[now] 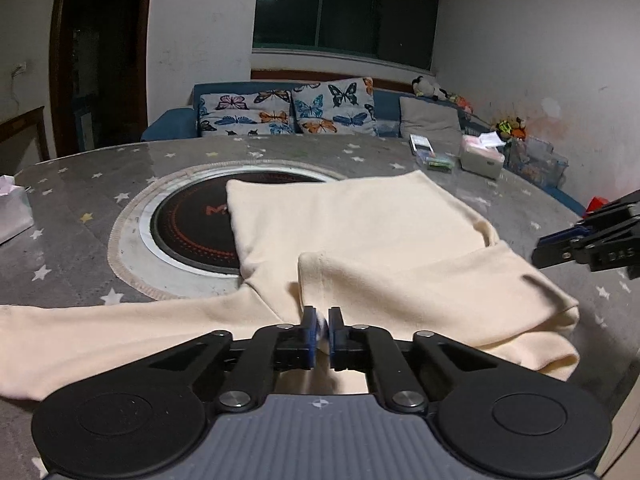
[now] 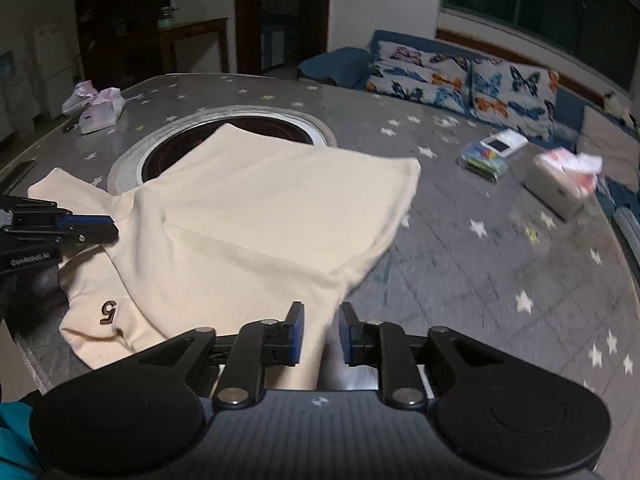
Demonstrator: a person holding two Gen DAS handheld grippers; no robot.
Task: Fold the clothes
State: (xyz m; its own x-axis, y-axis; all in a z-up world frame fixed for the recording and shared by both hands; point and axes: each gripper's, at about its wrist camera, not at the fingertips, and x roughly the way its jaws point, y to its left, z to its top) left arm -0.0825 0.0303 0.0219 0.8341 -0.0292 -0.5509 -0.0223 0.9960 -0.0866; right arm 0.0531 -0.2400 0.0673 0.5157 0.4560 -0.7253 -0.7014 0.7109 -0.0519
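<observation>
A cream long-sleeved top lies partly folded on the grey star-patterned table; it also shows in the right wrist view, with a small brown "5" mark near its front edge. My left gripper is nearly shut, pinching a small bit of the top's near edge between its blue pads. It also shows from the side in the right wrist view. My right gripper is open, with a corner of the top lying between its fingers. It appears at the right edge of the left wrist view.
A round black cooktop is set into the table, partly under the top. Tissue packs lie at the far left. A tissue box, a white device and a clear pouch stand at the right. A blue sofa with butterfly cushions is behind.
</observation>
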